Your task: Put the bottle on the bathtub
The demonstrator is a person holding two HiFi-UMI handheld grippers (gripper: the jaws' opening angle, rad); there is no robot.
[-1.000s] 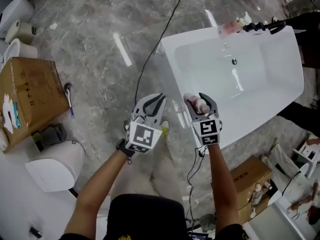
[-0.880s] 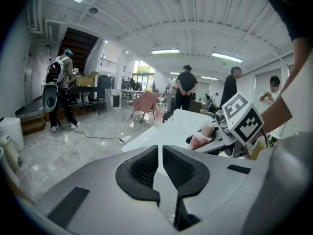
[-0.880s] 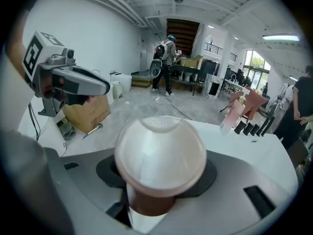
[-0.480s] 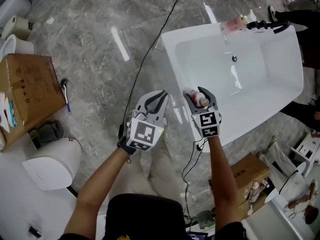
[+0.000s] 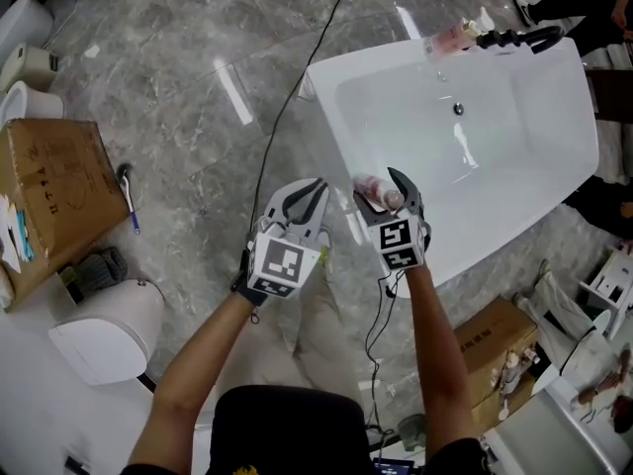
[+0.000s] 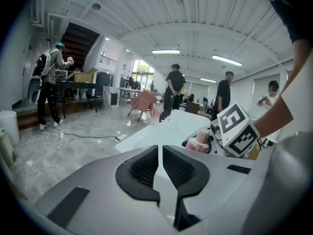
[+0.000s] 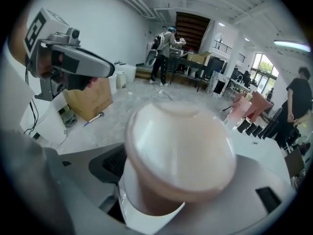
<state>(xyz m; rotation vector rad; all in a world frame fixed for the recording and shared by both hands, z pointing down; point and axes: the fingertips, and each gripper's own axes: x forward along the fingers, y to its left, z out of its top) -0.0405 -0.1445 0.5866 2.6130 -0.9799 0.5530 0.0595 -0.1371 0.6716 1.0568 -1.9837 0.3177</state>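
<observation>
A small pink bottle with a pale cap (image 5: 374, 190) stands between the fingers of my right gripper (image 5: 384, 188), at the near left rim of the white bathtub (image 5: 326, 77). In the right gripper view the bottle (image 7: 176, 146) fills the middle, blurred. This gripper's jaws have just been opening with the bottle still between them, and the pads no longer press on it. My left gripper (image 5: 305, 194) hangs over the floor just left of the tub, shut and empty, its pads (image 6: 142, 168) meeting. From there the bottle (image 6: 200, 140) shows to the right.
A black cable (image 5: 287, 117) runs over the marble floor beside the tub. A pink bottle (image 5: 450, 40) and a black faucet (image 5: 514, 40) sit at the tub's far end. A cardboard box (image 5: 49, 201) and a white toilet (image 5: 104, 334) stand at left. Several people stand beyond.
My right gripper has sunk slightly with the bottle toward the tub's rim, and its fingers now stand wider around the bottle. The left gripper has stayed in place.
</observation>
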